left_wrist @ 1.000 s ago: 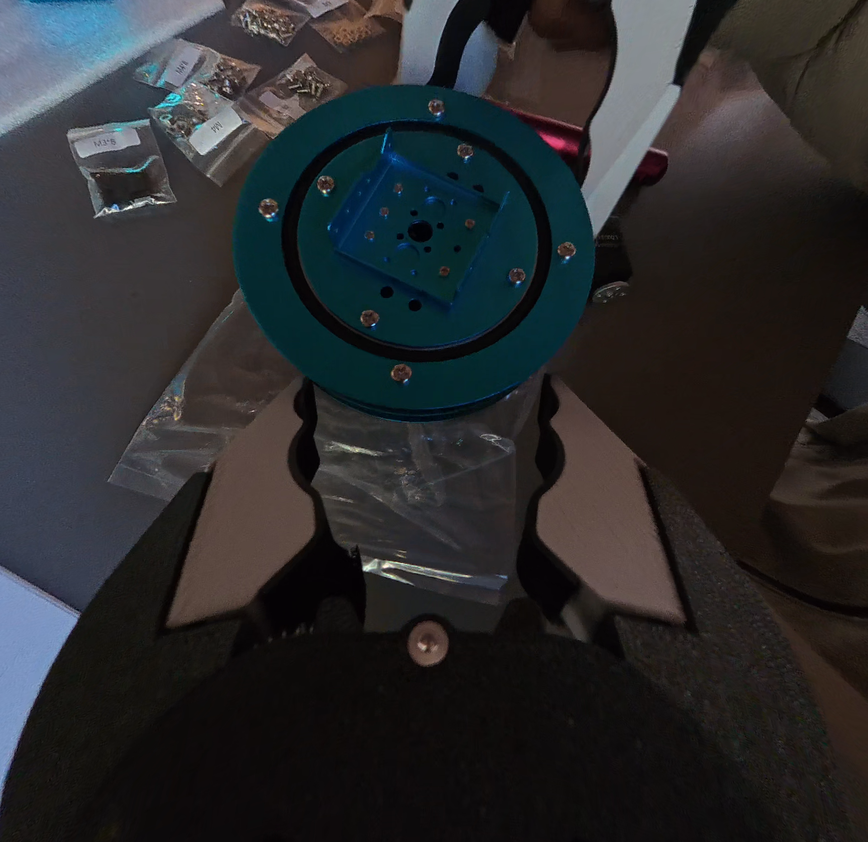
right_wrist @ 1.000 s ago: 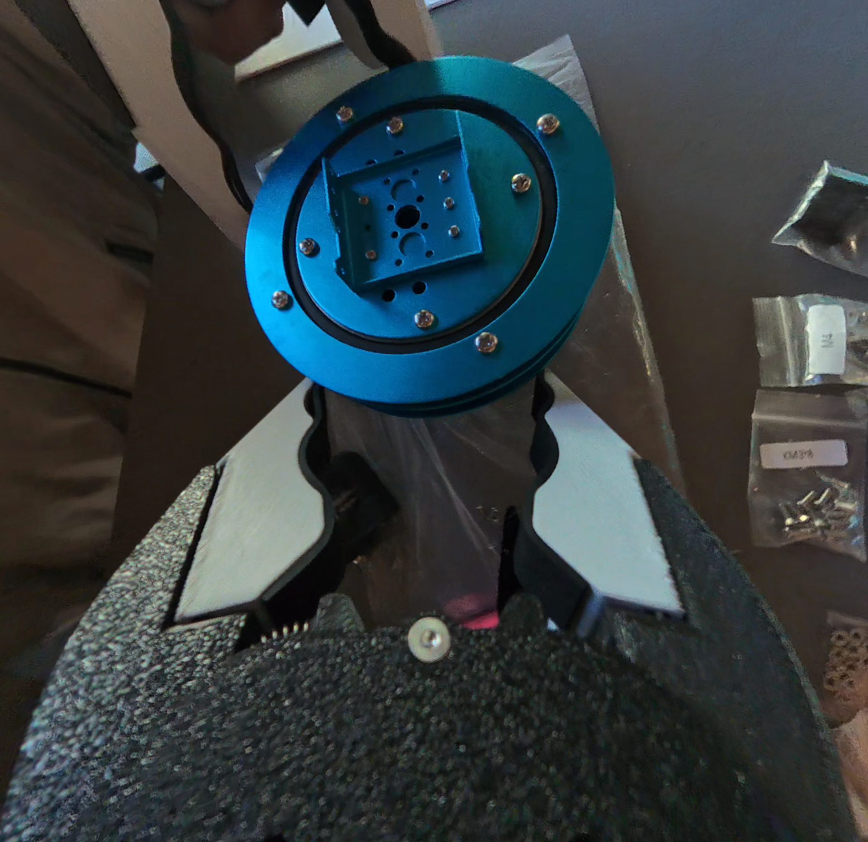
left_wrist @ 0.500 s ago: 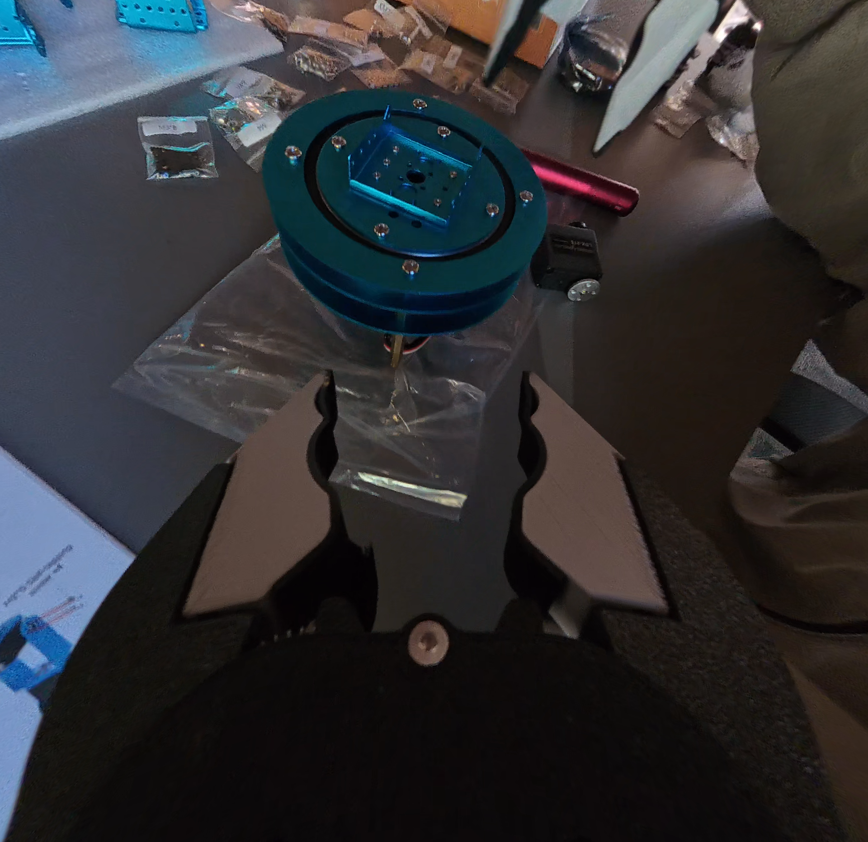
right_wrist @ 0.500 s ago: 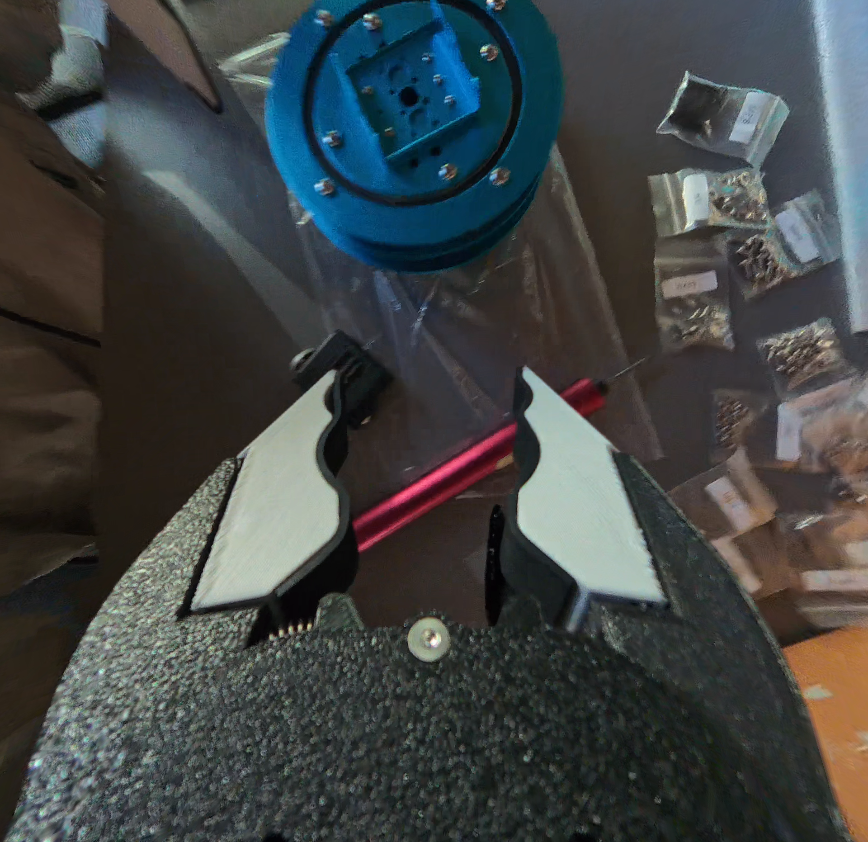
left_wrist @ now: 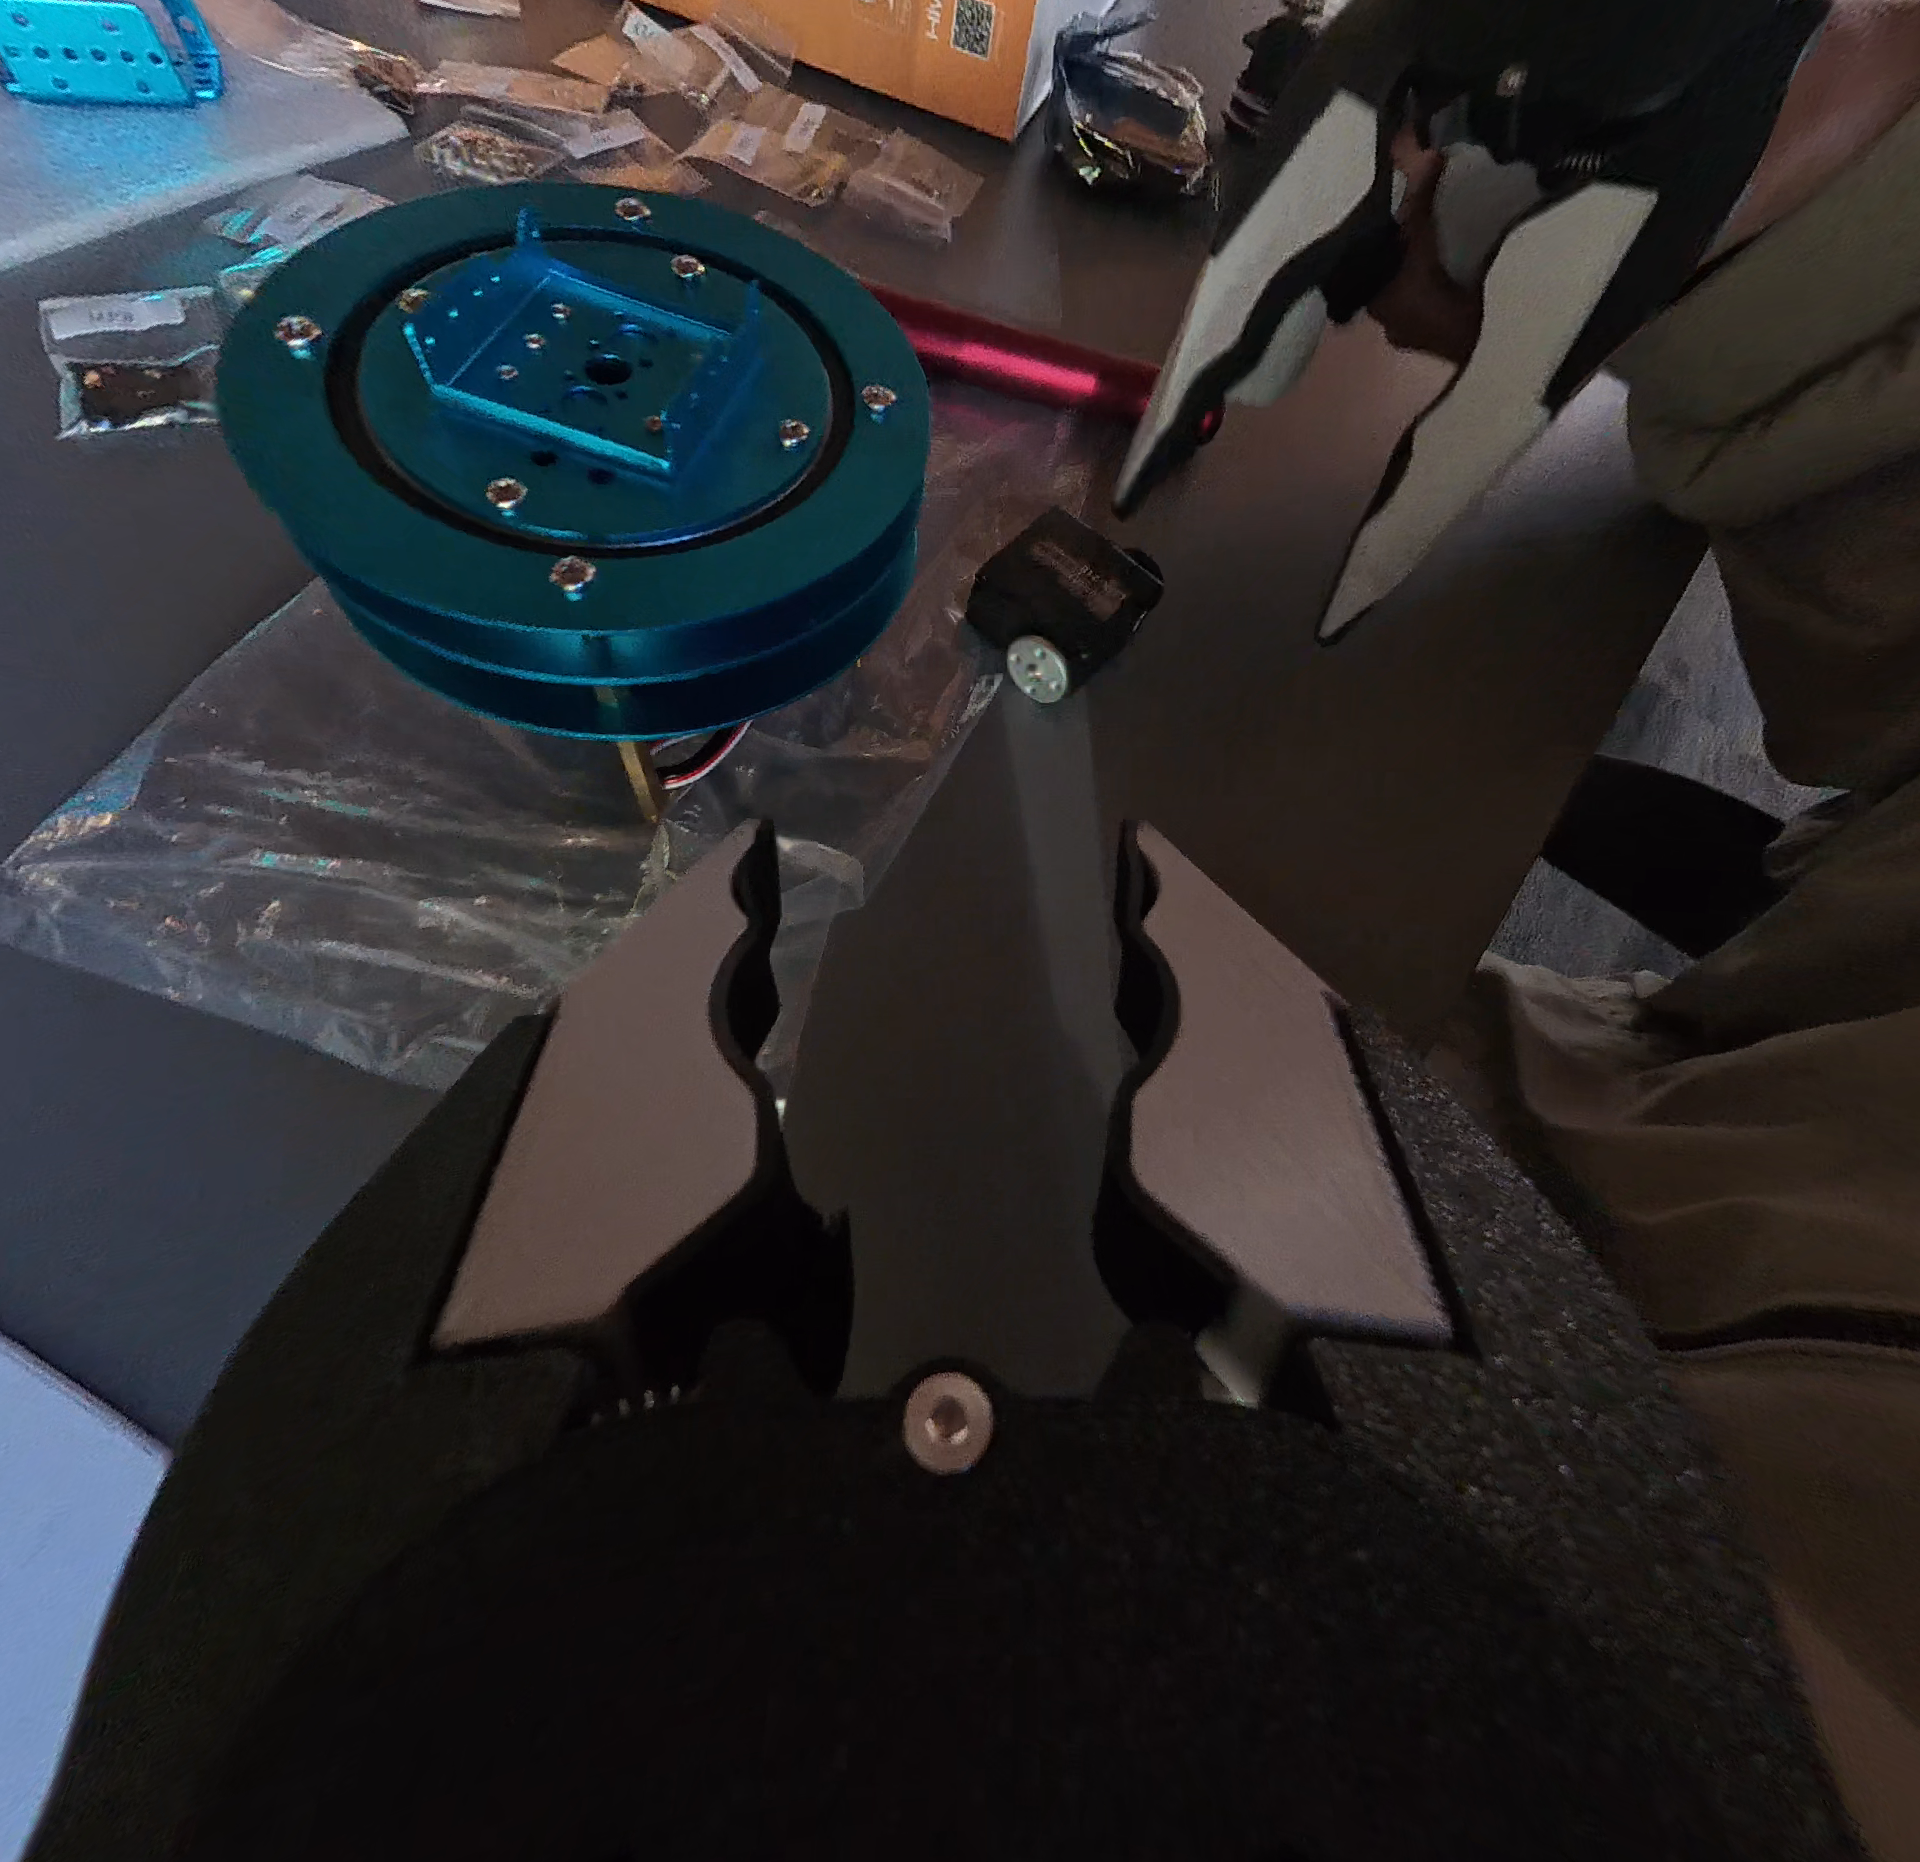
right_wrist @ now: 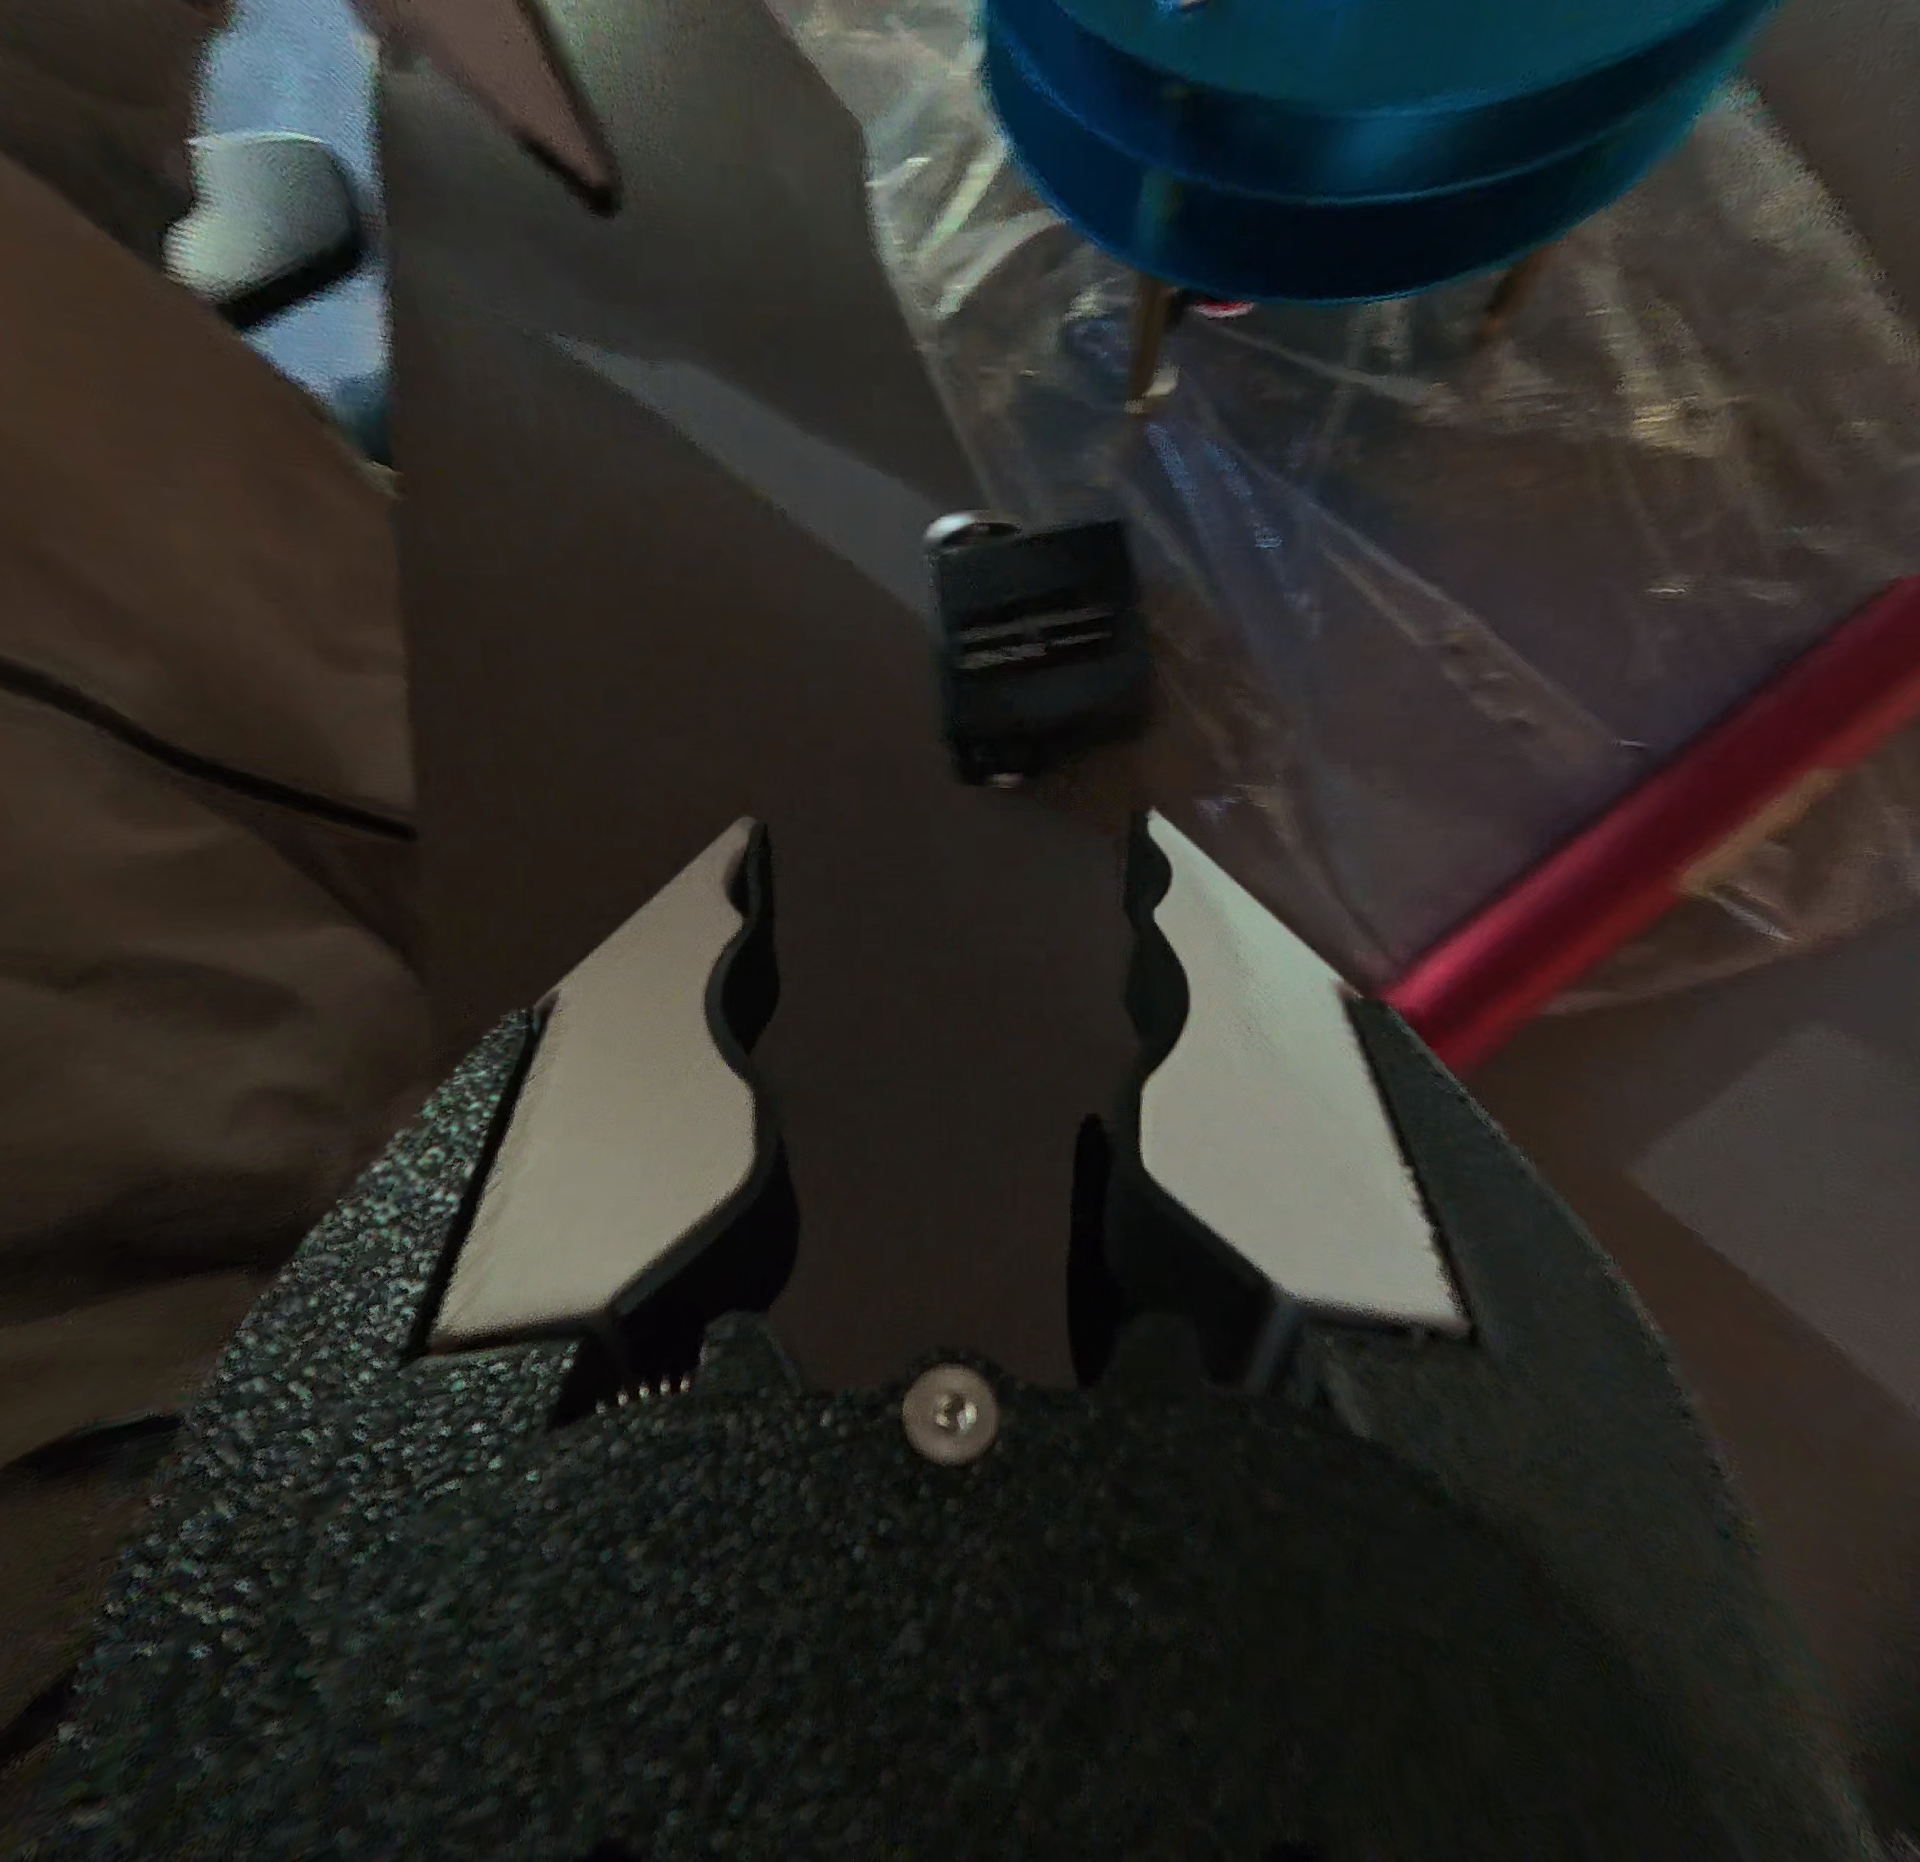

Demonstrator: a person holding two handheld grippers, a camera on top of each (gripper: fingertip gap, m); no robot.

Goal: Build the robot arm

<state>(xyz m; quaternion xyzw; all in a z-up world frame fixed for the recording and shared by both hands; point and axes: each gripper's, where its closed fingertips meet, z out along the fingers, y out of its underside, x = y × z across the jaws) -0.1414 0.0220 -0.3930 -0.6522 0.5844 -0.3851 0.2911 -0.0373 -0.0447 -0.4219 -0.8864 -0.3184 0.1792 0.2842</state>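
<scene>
A blue round two-layer metal base (left_wrist: 571, 462) with a square bracket on top stands on brass posts over a clear plastic bag (left_wrist: 343, 856). It also shows in the right wrist view (right_wrist: 1371, 119). My left gripper (left_wrist: 945, 846) is open and empty, near and to the right of the base. My right gripper (right_wrist: 945, 836) is open and empty, just short of a small black servo (right_wrist: 1034, 659) on the dark table. In the left wrist view the servo (left_wrist: 1070, 607) lies right of the base, with the right gripper (left_wrist: 1236, 565) above it.
A red metal tube (left_wrist: 1018, 358) lies behind the base, and also shows in the right wrist view (right_wrist: 1662, 825). Several small bags of screws (left_wrist: 125, 358) and an orange box (left_wrist: 831, 4) sit at the back. A blue bracket (left_wrist: 104, 56) lies far left. A person's brown sleeve (left_wrist: 1787, 462) is right. About 4 cm separates my right fingertips from the servo (left_wrist: 1070, 607). Look for it in the right wrist view (right_wrist: 1006, 614) too.
Both grippers have let go of the blue base and pulled back from it. The left has drifted right; the right has swung down toward the black servo.
</scene>
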